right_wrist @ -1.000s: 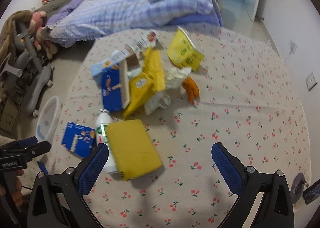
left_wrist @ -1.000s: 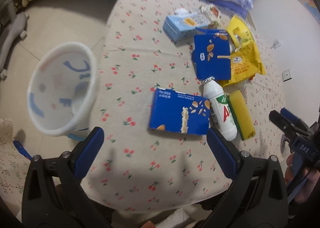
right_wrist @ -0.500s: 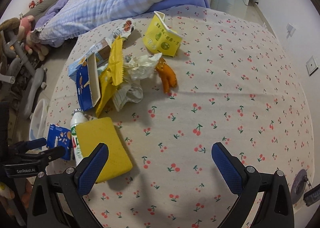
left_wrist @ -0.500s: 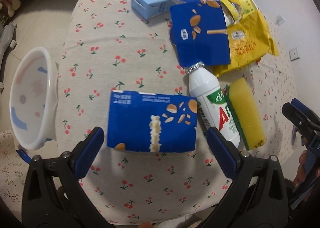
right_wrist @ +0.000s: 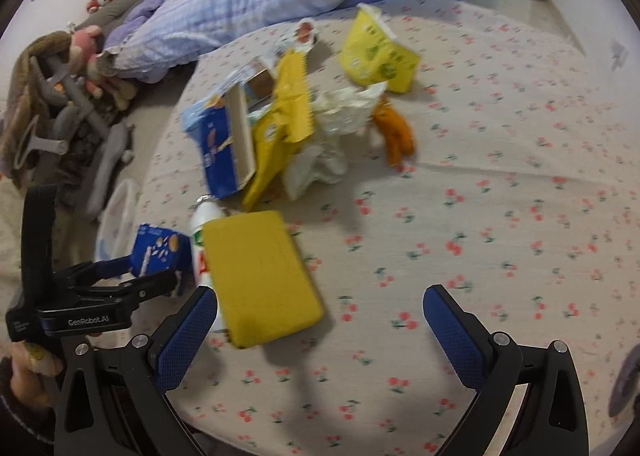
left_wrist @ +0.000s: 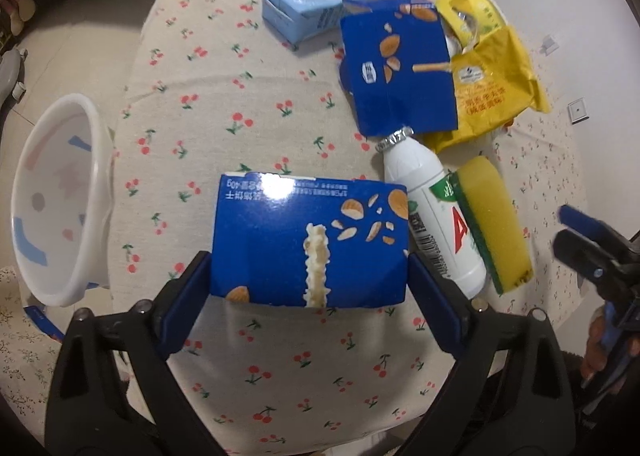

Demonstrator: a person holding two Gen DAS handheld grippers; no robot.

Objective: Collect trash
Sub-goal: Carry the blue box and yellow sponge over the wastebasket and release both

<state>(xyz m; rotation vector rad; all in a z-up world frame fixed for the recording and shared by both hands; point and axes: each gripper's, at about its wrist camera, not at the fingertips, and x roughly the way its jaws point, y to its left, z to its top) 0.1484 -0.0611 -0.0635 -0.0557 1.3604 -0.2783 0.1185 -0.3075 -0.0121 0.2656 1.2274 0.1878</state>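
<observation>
Blue box (left_wrist: 308, 240) between closing jaws

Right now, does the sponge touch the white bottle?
Touching. The left wrist view shows the sponge lying flush along the bottle, with no tablecloth visible between them.

Checked purple quilt (right_wrist: 256, 3) heaped beyond cherry-print tablecloth (right_wrist: 500, 215); grey chair base (right_wrist: 100, 159) on floor left

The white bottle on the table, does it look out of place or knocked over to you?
Yes. The white bottle lies on its side, neck tucked under a torn-open blue box, with a yellow sponge against it. No spill is visible.
</observation>
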